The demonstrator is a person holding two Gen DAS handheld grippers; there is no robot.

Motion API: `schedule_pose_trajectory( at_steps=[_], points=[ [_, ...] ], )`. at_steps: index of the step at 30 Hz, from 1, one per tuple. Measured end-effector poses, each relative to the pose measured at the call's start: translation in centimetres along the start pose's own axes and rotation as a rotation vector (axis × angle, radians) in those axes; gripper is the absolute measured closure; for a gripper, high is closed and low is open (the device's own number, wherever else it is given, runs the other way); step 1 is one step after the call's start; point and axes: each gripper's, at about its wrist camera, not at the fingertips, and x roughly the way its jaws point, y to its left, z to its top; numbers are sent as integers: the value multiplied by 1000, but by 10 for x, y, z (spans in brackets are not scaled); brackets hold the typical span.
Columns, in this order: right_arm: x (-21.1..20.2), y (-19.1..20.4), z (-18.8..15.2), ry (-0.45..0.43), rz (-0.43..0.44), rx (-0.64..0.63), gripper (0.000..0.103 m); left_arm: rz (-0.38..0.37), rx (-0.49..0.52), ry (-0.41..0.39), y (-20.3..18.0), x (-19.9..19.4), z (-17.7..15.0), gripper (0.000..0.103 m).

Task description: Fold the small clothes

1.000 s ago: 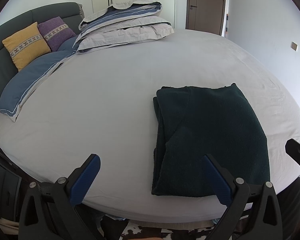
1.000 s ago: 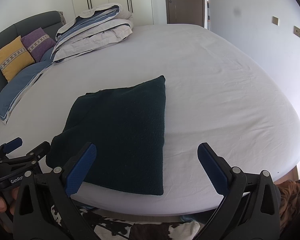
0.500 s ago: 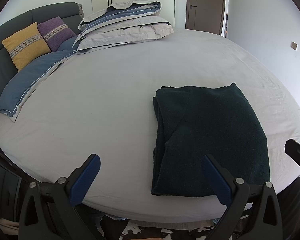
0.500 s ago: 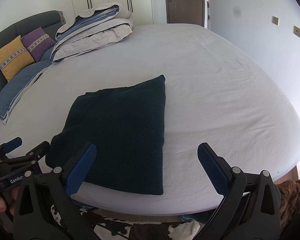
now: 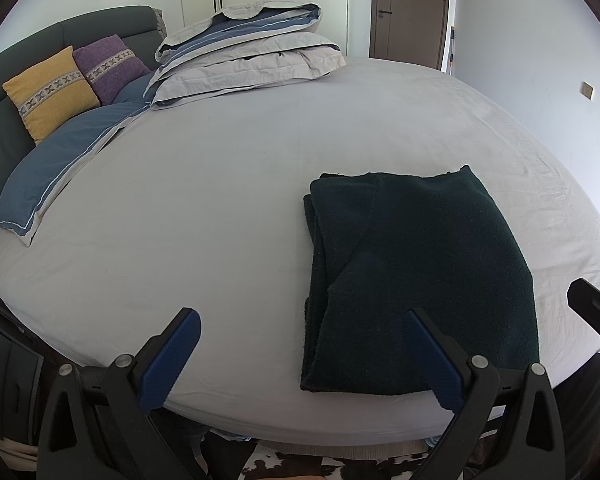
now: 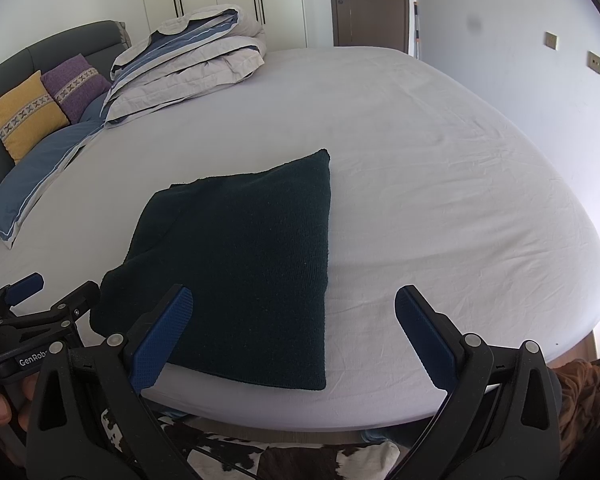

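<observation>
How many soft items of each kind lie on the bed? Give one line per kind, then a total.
Dark green folded garment: 1
Square cushions, yellow and purple: 2
Blue pillow: 1
Folded grey and blue duvet: 1
Total: 5

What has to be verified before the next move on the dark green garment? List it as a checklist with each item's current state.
1. Left hand-held gripper open and empty: ok, jaws spread wide, nothing between them.
2. Right hand-held gripper open and empty: ok, same.
3. Dark green garment lying flat on the bed sheet: ok, it forms a neat folded rectangle near the front edge.
4. Layers aligned: not ok, along the garment's left side in the left wrist view the lower layers stick out past the top one.
5. Space around the garment: ok, the folded duvet and pillows lie far off.
6. Whether another fold is needed: cannot tell.
</observation>
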Motion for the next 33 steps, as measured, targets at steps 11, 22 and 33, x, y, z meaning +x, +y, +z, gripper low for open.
schedule_pose_trajectory(
  at_steps=[11,22,33],
  points=[
    [0,-1,1,1,2,-1,0,2,-2,1,-1,0,0,0],
    [1,-1,0,2,1,1,0,2,-3,1,-1,0,-1,0],
    [2,-1,-1,3,1,-1,0,2,-2,1,-1,0,-1,0]
  ],
)
